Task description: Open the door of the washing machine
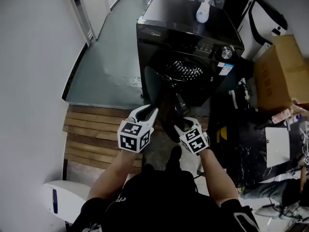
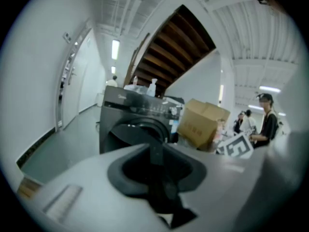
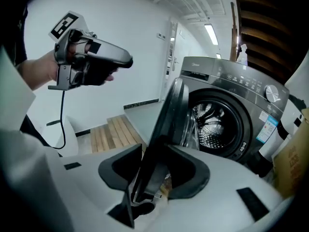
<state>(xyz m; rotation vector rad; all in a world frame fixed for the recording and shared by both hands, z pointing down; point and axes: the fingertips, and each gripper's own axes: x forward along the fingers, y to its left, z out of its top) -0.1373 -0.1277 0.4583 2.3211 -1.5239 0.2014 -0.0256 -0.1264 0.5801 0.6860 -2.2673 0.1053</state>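
- Your right gripper (image 3: pixel 153 152) is clamped on the free edge of the door (image 3: pixel 170 105) — the dark rim runs straight up between its pads and fills the gap.
- Your left gripper (image 2: pixel 155 151) hangs just left of the door. Its jaws are a little apart, with nothing between them, and it touches nothing.
- On your left there's room to move: bare wooden decking (image 1: pixel 91 134), then open grey floor (image 1: pixel 108 66), bounded by the white wall (image 1: pixel 29 81).
- The door is swung well out from the washing machine (image 1: pixel 169 13), which stands straight ahead of you. It hangs off the left side of the opening, upright and nearly edge-on to you.
- The door is round and black with a thick rim, and the machine's body is the same glossy black.
- Behind the door the perforated steel drum (image 3: pixel 217 124) sits fully exposed, with a silver dial (image 1: pixel 227 52) on the panel above it.
- A white spray bottle (image 1: pixel 203 10) stands upright on the machine's top.
- The right side is tight — a cardboard box (image 1: pixel 282 66) sits just beside the machine, and a dark cluttered surface (image 1: pixel 251 149) runs along nearer you.
- The left gripper view shows a person (image 2: pixel 267 120) standing beyond the box.
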